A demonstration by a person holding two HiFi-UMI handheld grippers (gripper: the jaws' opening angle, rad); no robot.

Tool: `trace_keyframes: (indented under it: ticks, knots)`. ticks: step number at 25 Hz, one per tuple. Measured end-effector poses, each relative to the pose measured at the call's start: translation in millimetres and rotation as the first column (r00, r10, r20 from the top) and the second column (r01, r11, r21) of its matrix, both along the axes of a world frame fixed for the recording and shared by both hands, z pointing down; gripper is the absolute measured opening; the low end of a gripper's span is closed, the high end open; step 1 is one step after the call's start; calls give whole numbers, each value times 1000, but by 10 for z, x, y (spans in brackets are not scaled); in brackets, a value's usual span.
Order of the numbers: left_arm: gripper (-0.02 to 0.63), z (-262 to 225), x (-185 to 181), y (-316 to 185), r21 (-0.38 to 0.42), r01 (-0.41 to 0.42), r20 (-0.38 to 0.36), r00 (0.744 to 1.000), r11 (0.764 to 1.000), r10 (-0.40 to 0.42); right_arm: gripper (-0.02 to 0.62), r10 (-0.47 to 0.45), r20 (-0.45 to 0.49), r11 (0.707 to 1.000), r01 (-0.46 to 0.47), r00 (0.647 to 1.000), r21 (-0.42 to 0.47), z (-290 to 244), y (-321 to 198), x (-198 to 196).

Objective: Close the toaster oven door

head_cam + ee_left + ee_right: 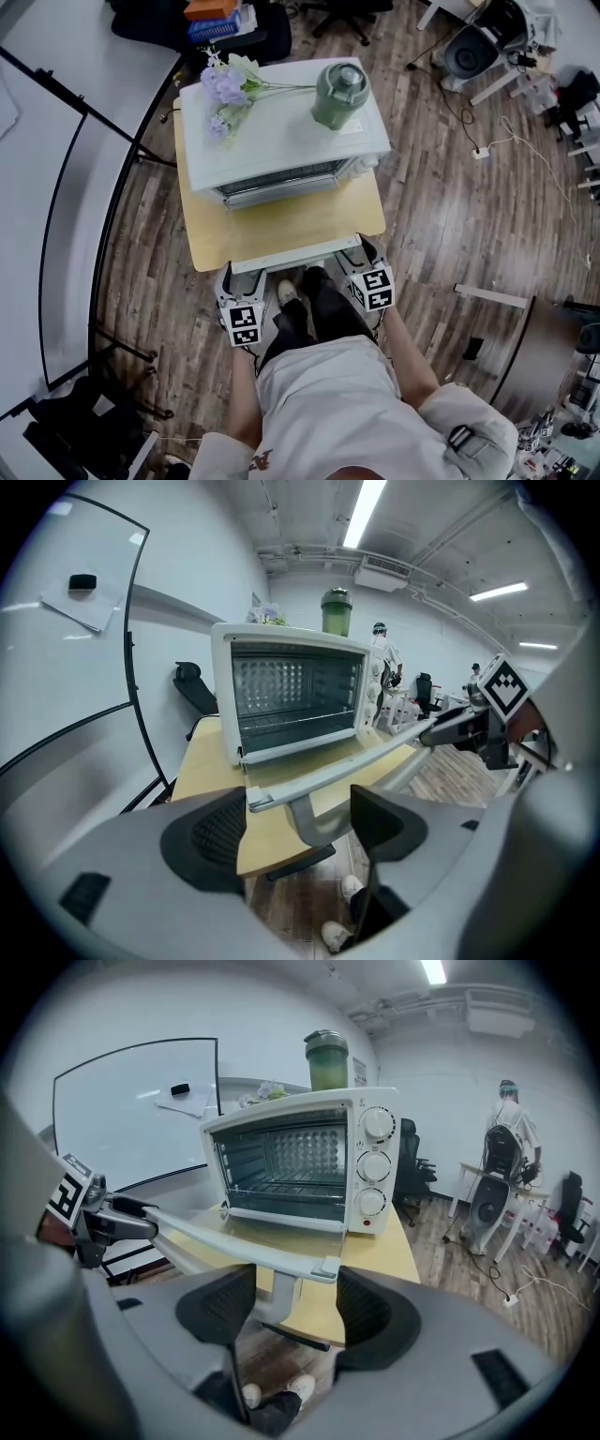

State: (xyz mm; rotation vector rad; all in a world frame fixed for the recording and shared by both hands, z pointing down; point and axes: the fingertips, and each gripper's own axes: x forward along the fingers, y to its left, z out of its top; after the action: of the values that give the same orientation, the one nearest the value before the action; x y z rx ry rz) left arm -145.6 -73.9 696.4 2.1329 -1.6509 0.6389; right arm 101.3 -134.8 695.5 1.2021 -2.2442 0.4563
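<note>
A white toaster oven (281,131) (295,696) (300,1162) stands on a small wooden table (281,225), its door (295,255) folded down toward me, almost flat. The door's long handle bar (337,766) (234,1241) runs across both gripper views. My left gripper (242,277) (300,827) is open under the bar's left end, with the handle's bracket between its pads and clear of them. My right gripper (361,255) (292,1309) is open the same way at the right end, a gap on each side of the bracket.
A green jar (340,94) and a bunch of pale flowers (225,94) lie on the oven's top. A whiteboard on a stand (37,187) is at the left. Office chairs, a cable with a power strip (481,152) and a person (506,1138) are at the right.
</note>
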Motion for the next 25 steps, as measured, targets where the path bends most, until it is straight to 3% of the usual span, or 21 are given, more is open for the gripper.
trace_keyframes:
  ticks: [12,25]
  knots:
    - [345,-190,-24,-60,36,6,-16,1000,999,-6,275,18,14,999,-19,1000,43,-194,-67,-12]
    - [345,-344,-59,-126,55,25,-18,1000,998,-24,272,-34,-79,981,48,996,187,-591,13,-35]
